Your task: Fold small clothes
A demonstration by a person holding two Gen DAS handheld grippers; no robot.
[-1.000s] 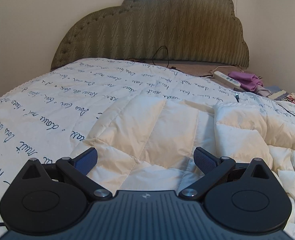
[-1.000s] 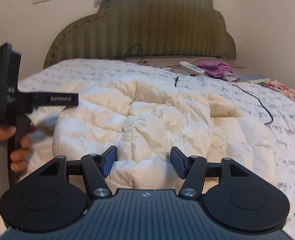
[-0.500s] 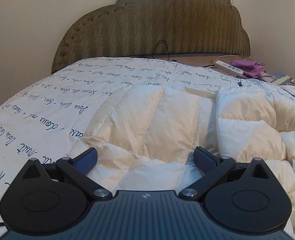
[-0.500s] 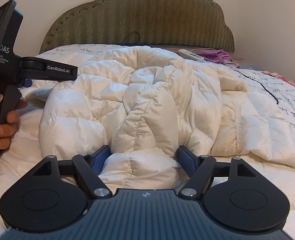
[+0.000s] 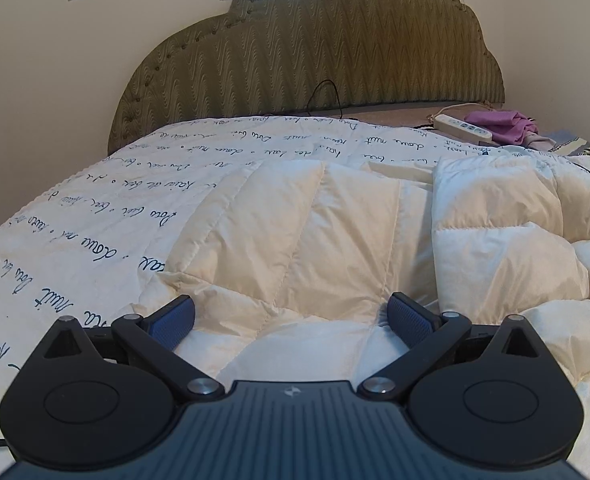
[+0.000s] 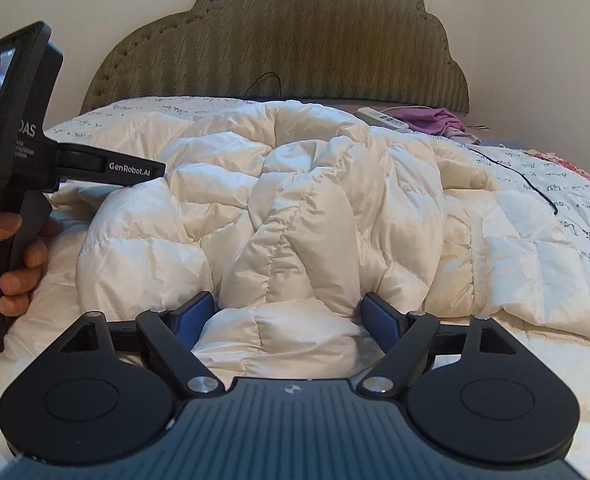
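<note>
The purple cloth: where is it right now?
The purple cloth lies bunched at the far right of the bed in both views, just below the headboard, right beside the white power strip.

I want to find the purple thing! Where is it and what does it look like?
Look at the big green headboard, then along its foot to the right end. The crumpled purple cloth lies there beside a white power strip. It is the only purple thing on the bed.

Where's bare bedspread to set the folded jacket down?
Free: the printed bedspread left of the puffer jacket, up to the headboard. Crowded: the far right corner, with power strip, purple cloth and black cable.
</note>
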